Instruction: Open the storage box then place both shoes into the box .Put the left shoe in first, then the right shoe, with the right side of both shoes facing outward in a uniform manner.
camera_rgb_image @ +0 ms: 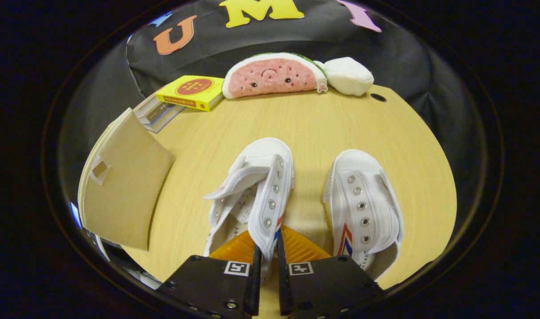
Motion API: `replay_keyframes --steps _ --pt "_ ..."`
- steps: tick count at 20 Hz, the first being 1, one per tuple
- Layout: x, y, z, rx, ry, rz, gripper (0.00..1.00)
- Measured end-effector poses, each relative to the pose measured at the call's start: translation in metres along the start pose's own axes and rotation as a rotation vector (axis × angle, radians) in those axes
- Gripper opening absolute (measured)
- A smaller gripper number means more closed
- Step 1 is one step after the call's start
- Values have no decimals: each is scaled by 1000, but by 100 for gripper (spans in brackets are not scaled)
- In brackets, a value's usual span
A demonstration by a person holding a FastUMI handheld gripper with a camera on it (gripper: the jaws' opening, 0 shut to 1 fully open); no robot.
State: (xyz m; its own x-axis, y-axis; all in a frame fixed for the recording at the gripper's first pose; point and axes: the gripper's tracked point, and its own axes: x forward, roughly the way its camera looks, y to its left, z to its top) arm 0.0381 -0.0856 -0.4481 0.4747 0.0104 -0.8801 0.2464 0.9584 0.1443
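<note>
Two white lace-less canvas shoes lie on the wooden table (323, 128), toes pointing away from me. My gripper (267, 253) is shut on the right side wall of the left shoe (256, 186), both fingers pressing the eyelet flap between them. That shoe's tongue sticks out to the left. The right shoe (363, 204) sits just right of the fingers, apart from them, with red and blue stripes on its side. To the left stands the cardboard storage box (123, 186), its lid flap raised and facing me; the inside is hidden.
At the table's far edge lie a yellow box (192, 91) on stacked books (157, 115), a watermelon-slice plush (272, 76) and a white plush (347, 75). A small round hole (378, 97) is in the far right of the tabletop.
</note>
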Motion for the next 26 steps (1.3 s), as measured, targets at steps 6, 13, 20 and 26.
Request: replay_keyframes --steps 6,13,20,26 --pt "-5 0 3 146 73 45 0" --pt "-20 20 3 268 110 116 0" --pt "-66 46 9 415 110 136 0" --pt "-118 81 46 494 34 125 0"
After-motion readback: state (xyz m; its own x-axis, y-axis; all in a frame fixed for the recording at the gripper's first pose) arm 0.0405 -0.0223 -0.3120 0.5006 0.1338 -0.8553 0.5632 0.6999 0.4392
